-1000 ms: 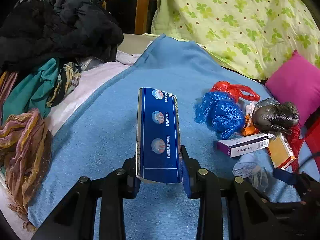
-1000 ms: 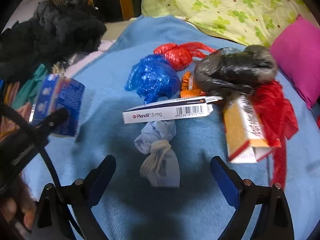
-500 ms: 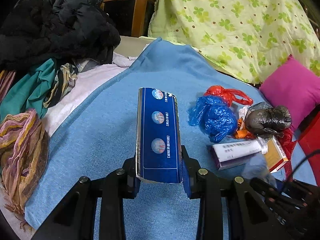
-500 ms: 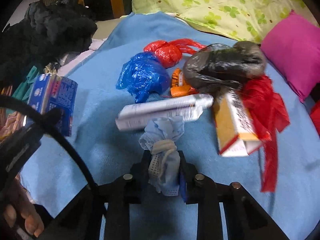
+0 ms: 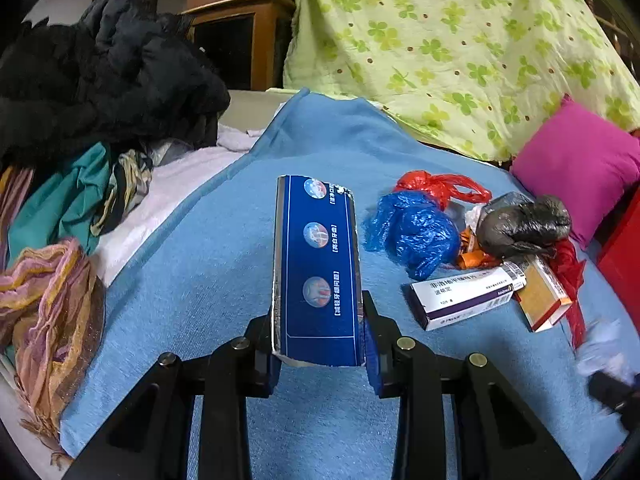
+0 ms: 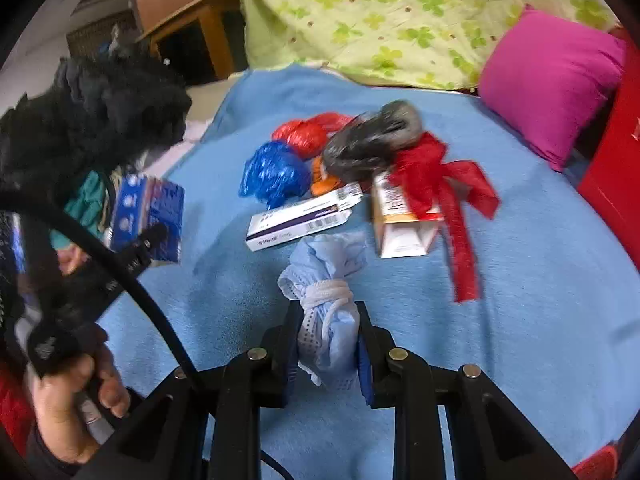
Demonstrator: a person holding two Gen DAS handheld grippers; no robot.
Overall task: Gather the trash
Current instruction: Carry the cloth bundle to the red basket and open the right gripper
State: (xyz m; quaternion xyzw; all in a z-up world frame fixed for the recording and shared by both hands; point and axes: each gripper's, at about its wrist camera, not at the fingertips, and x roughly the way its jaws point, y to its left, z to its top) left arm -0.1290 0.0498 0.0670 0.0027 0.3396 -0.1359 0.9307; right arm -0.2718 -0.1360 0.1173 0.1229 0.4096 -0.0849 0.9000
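My left gripper is shut on a long dark-blue carton held above the blue blanket. My right gripper is shut on a light-blue face mask bundled with its white ear loops, lifted off the blanket. The trash pile lies ahead: a blue plastic bag, a red bag, a grey-black bag, a white-and-purple medicine box, an orange-and-white box and a red plastic strip. The same blue carton shows at the left of the right wrist view.
Dark and coloured clothes are heaped at the left. A green-patterned quilt and a magenta pillow lie at the back right. A red object stands at the right edge. A hand grips the left tool's handle.
My right gripper closed on the face mask bundle and lifted it off the blanket, drawing back from the pile. The left gripper kept hold of the blue carton and barely moved.
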